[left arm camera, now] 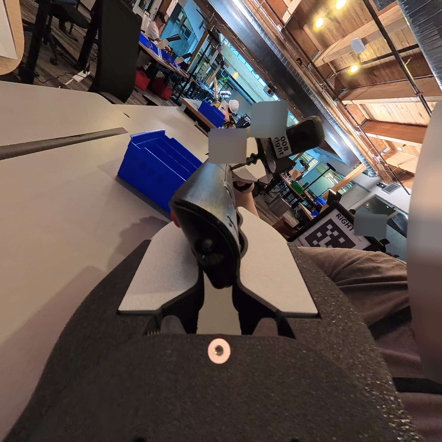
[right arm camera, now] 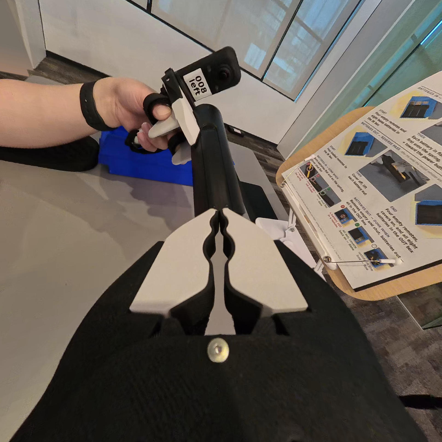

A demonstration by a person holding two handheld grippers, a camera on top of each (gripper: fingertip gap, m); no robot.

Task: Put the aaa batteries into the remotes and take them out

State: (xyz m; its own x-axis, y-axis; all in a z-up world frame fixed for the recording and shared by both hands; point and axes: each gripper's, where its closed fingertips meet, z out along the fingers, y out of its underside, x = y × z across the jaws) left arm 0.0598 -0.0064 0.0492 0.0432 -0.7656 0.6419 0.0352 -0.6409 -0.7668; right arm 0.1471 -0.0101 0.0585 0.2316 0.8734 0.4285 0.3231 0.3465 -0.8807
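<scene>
While both grippers clamped 1 remote aloft, left gripper at 1 end, right gripper opposite, it appeared rigid, light, slick; grip the edges.

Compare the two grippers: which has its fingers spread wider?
The left gripper: its white fingers stand well apart around the black remote's thick end, while the right gripper's fingertips nearly meet at the remote's other end.
</scene>
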